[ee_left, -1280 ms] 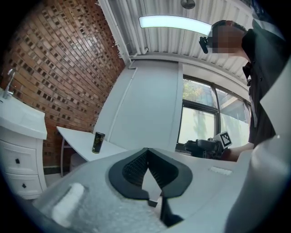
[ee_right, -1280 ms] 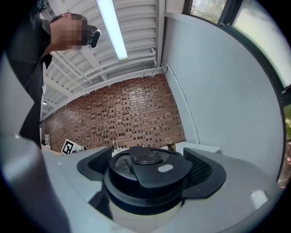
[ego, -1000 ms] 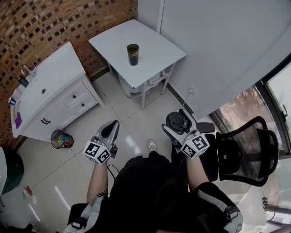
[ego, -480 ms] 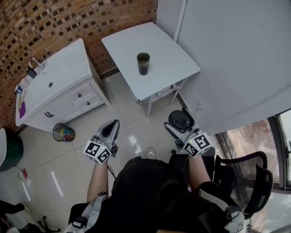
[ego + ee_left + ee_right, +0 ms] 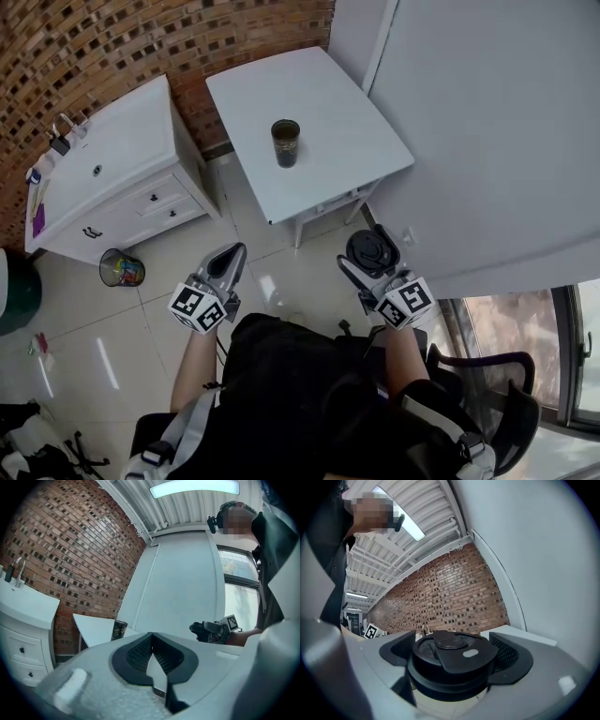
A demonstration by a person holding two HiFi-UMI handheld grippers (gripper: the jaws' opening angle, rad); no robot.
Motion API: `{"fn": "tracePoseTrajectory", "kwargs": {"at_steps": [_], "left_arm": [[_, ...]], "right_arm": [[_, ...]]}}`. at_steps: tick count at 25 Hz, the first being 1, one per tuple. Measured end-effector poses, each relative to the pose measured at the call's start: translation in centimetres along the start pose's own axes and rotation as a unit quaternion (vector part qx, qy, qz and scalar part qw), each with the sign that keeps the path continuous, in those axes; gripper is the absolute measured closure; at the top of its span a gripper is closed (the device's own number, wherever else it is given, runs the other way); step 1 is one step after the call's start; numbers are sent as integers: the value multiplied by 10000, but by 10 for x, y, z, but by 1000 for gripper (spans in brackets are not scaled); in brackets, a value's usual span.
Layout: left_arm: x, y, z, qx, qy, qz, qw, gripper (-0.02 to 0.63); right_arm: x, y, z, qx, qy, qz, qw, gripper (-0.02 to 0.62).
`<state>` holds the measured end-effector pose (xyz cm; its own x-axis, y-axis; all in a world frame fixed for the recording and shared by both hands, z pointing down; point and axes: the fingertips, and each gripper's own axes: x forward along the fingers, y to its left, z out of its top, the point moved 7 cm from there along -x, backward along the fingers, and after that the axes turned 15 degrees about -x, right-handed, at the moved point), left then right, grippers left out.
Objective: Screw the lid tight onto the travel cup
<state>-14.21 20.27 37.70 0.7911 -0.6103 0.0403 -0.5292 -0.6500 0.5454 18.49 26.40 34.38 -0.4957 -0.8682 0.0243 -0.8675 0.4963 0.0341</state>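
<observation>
A brick wall [image 5: 141,47] and a plain pale wall [image 5: 487,141] are seen to meet at a corner above a tiled floor [image 5: 169,319]. A white table [image 5: 328,89] is set in that corner. The travel cup [image 5: 285,142] is stood upright near the middle of the table, with its mouth uncovered and nothing else beside it. A white cabinet [image 5: 141,202] with a basin and a tap is placed just beside the table, along the brick wall. A small waste bin [image 5: 122,269] is set on the floor in front of the cabinet, and a black mesh chair [image 5: 502,398] is seen at the person's right.

Both tools are held level in front of the person's body, over the floor and well apart from the table top. The left gripper [image 5: 151,639] is closed completely: its ribbed pads are pressed together and nothing is held between them. The jaws of the right gripper [image 5: 368,255] are spread wide and are clamped against the sides of the black lid [image 5: 451,654]. The lid is carried flat with its top upward (a flip tab is seen across it). It is held near the table's near edge but lower than it, apart from the cup.
</observation>
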Motion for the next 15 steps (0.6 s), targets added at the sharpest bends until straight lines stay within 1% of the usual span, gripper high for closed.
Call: {"fn": "tracePoseTrajectory", "kwargs": {"at_steps": [4,7,11,15], "left_arm": [[14,12,-1,-61,97,53,9999,604],[30,23,4,-67,77,-25,9999,604],[56,47,3,-65,185,-125,9997,604],[94,66,27,50,161,-302,9994,604]], "right_arm": [[1,-17,-8,98,37,-136,9999,109],[9,-30,-12,131,76,-297,9994,109],[25,-45,-20,151,101,-439,9989,109],[59,-65,-8,-53,-44,-467,9989,109]]}}
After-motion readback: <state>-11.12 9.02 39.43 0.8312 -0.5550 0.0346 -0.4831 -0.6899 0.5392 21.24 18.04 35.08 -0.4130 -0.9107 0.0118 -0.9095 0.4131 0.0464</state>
